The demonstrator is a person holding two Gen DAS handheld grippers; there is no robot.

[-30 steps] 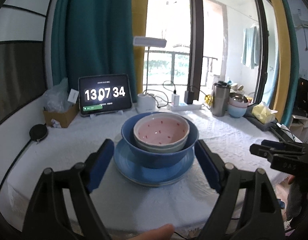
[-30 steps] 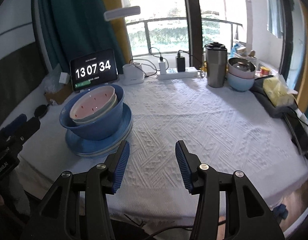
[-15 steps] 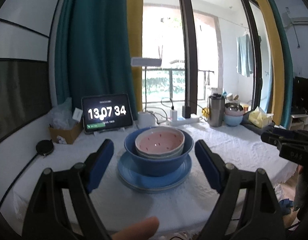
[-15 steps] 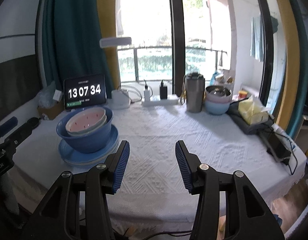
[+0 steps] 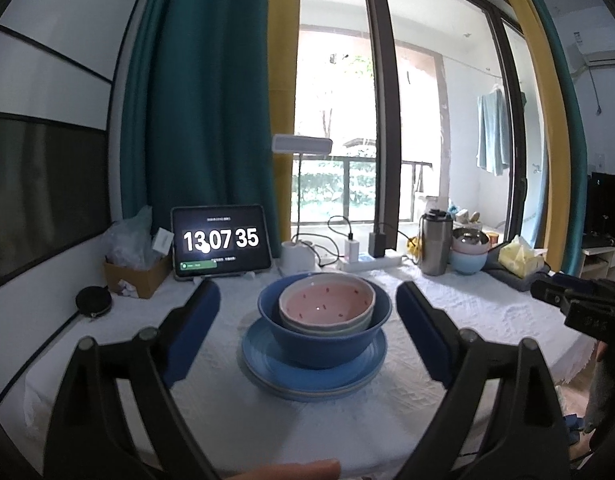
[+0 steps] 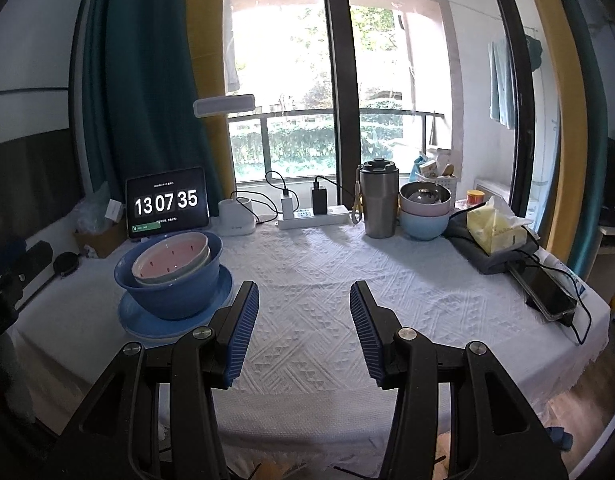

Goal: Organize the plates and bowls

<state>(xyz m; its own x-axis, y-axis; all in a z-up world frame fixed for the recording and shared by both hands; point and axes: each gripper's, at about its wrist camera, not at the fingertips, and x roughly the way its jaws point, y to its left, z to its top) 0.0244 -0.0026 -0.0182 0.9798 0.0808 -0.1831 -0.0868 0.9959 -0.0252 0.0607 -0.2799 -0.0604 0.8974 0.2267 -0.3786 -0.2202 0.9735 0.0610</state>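
The white woven tablecloth [image 6: 307, 280] looks like matt cloth with a raised diamond pattern; on it, the glazed blue ceramic plate [image 5: 313, 376] shines smoothly, as do the deep blue glossy bowl [image 5: 323, 344] set on it and the pink-glazed speckled bowl [image 5: 327, 300] nested within; behind the cloth's far edge, the brushed-steel tumbler [image 6: 379, 208] has a dull metal sheen under a black plastic lid; left of the plate stands a brown cardboard box [image 5: 133, 278], rough and matt, holding crinkled clear plastic; the dark tablet screen [image 6: 167, 204] is glassy.
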